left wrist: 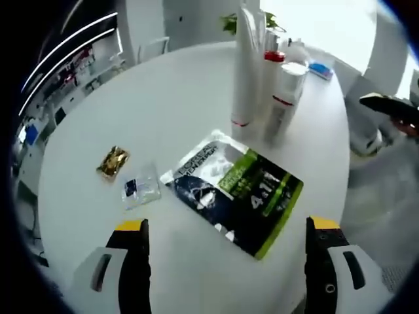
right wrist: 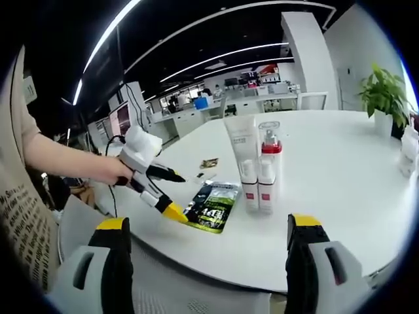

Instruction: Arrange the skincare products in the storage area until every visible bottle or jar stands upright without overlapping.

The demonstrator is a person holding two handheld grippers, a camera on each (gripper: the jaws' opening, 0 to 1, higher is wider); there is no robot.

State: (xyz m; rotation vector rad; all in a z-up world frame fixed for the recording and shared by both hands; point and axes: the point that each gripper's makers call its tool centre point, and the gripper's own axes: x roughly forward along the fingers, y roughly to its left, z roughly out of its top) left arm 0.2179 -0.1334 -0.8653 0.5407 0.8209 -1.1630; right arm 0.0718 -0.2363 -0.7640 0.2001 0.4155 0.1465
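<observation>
Through the left gripper view I look down on a round white table [left wrist: 163, 111]. My left gripper [left wrist: 226, 232] hangs above its near edge with both yellow-tipped black fingers spread wide, grasping nothing. Between and just beyond the fingers lies a flat, glossy black and green sachet [left wrist: 236, 191], resting on the tabletop and touching neither finger. To its left sit a small clear packet [left wrist: 140, 188] and a crinkled gold packet [left wrist: 113, 162], close to each other. Beyond the sachet a cluster of skincare products stands upright: a tall white tube [left wrist: 247, 69] on its cap, a red-collared bottle [left wrist: 273, 62] behind it, and a shorter white bottle [left wrist: 285, 98] with a thin red band, all packed close together. A small blue item [left wrist: 321, 69] lies at the far edge.

The right gripper view looks level across the same table [right wrist: 340, 176] from farther away. My right gripper [right wrist: 206, 245] also has its fingers parted and free, with the table edge between them. Here the tube [right wrist: 242, 157] and the red-collared bottle [right wrist: 270, 167] stand side by side, well beyond the fingers. The sachet [right wrist: 213, 206] lies flat near the table edge, and the left gripper [right wrist: 171, 210], held by a hand [right wrist: 116, 171], hovers just beside it, yellow tips pointing at it. This view also takes in a leafy potted plant [right wrist: 385, 91] at the table's far side, and an office with desks and long ceiling lights behind.
</observation>
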